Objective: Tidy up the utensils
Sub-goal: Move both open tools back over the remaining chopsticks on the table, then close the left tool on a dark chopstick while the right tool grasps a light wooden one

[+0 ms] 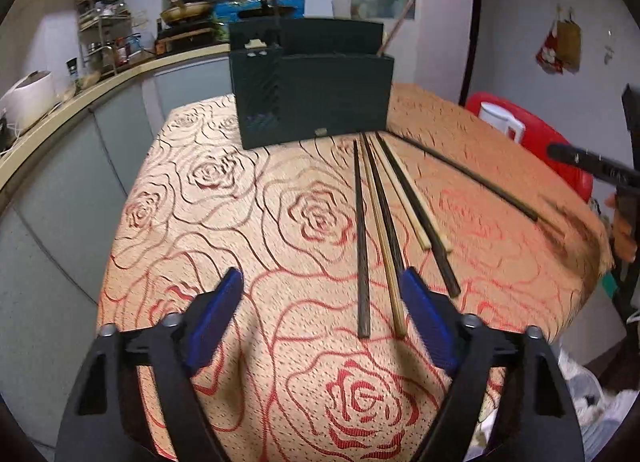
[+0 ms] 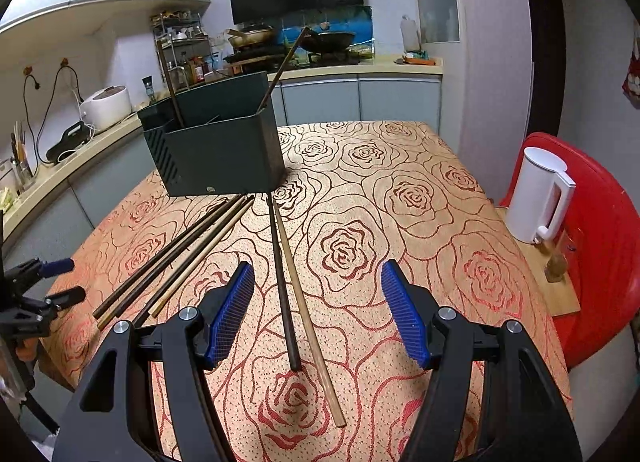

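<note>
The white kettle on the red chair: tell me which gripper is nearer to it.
Right. The right gripper hovers open over the table with the white kettle just off to its right. The left gripper is farther left, beyond the chopstick bundle.

Table under a tan rose-patterned tablecloth (image 2: 400, 166), dark green utensil holder (image 2: 224, 158) standing near its far edge, group of chopsticks (image 2: 176, 258) fanned out before it, separate dark chopstick (image 2: 282, 282) and light chopstick (image 2: 308, 314) side by side
</note>
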Motion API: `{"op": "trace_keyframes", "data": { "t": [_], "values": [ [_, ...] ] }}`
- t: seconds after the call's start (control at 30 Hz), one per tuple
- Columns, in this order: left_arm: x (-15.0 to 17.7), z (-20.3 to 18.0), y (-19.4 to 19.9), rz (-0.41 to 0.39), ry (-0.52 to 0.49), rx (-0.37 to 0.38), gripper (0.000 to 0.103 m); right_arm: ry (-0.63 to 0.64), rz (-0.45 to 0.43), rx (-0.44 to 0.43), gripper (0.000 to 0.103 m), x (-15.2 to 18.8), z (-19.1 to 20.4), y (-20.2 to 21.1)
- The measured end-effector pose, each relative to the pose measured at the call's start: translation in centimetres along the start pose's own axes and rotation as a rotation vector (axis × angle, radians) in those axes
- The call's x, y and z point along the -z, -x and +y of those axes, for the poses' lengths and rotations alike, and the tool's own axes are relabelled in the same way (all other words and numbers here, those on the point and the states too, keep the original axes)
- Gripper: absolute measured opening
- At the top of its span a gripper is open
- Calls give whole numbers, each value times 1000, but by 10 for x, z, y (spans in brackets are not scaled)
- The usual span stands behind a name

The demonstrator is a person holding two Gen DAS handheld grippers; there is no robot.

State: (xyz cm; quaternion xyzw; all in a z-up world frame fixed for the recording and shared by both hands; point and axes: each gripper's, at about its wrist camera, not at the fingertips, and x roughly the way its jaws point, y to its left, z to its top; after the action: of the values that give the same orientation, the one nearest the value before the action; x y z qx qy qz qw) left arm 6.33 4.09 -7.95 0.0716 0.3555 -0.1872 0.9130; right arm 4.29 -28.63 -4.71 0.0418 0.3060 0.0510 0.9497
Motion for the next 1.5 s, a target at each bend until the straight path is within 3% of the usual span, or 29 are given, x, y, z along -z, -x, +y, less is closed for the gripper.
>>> {"op": "trace_keyframes", "data": {
  "t": [0.1, 0.37, 0.6, 0.8, 1.1, 1.27, 1.5],
  "values": [
    [6, -2, -8, 26, 0, 12, 59, -2, 3, -2, 64, 1, 1, 0],
    [12, -7, -24, 71, -11, 35, 43, -22, 20, 5, 64, 6, -5, -3],
    [13, -1, -24, 58, 4, 8, 22, -1, 61, 10, 53, 21, -8, -8],
    [14, -1, -22, 46, 19, 50, 22, 45, 103, -5, 47, 41, -5, -8],
    [14, 1, -23, 36, 41, 49, 10, 109, 147, -6, 33, 57, 2, -17],
    [15, 0, -23, 27, 36, 46, 10, 156, 145, -6, 25, 61, 8, -21],
    [18, 0, -22, 21, 30, 37, 10, 129, 153, -25, 24, 64, 0, -12]
  ]
}}
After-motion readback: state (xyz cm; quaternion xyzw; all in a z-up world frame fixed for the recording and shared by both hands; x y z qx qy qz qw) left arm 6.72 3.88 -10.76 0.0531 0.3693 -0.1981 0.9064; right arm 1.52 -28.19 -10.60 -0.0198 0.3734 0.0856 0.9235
